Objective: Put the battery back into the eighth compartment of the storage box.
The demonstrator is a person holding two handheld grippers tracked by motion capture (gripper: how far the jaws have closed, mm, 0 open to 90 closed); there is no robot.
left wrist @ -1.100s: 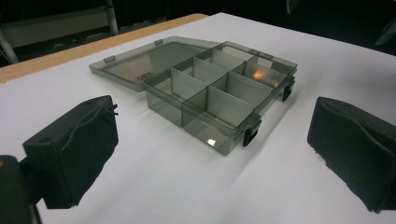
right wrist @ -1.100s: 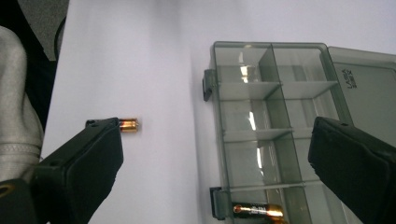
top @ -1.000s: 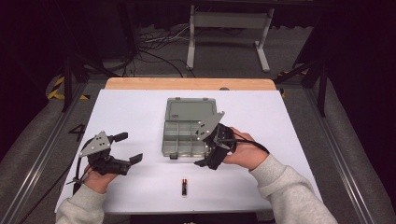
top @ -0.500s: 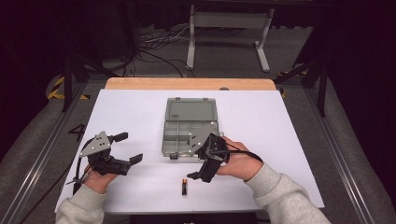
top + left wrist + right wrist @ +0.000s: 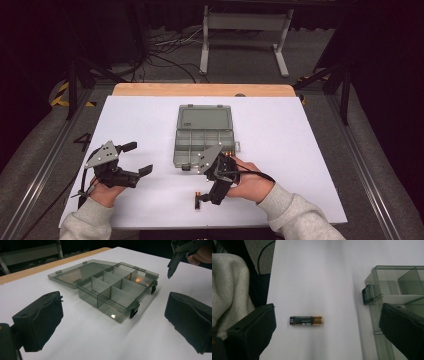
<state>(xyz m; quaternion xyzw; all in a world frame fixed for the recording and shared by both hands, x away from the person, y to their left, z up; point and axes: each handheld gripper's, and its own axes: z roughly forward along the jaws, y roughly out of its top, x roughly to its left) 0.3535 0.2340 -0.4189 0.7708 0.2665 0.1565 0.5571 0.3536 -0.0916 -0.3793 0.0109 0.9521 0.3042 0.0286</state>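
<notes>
Battery (image 5: 306, 321), black body with gold end, lies flat on the white table (image 5: 300, 150), near front edge, just in front of the grey box (image 5: 202, 135); not touching the box. In the high view the battery (image 5: 197, 199) sits right under the tips of the right gripper (image 5: 209, 197). Right gripper view: jaws wide apart, battery lying crosswise in the gap between them, closer to the left jaw in that view, no contact with either pad. Nothing gripped. Box corner and one black latch (image 5: 368, 294) sit beside the jaw on the other side of that view.

Right gripper tilted down toward the table, held by the person's right hand (image 5: 250, 182), cable looping off its back. Grey sleeve (image 5: 227, 282) visible at the edge of the right gripper view.

Left gripper (image 5: 140, 159) held low over the table's left part, well apart from box and battery. Jaws spread wide, empty; left gripper view shows both black pads (image 5: 40, 320) at the frame edges, with the box (image 5: 117, 292) between them farther off. Touching nothing.

Box: clear grey plastic, lid (image 5: 75, 273) swung fully open and lying flat behind it, dividers forming several compartments, all look empty. Two black latches on the front wall. Right gripper (image 5: 175, 262) also seen in the left gripper view's upper corner, tips pointing down.
</notes>
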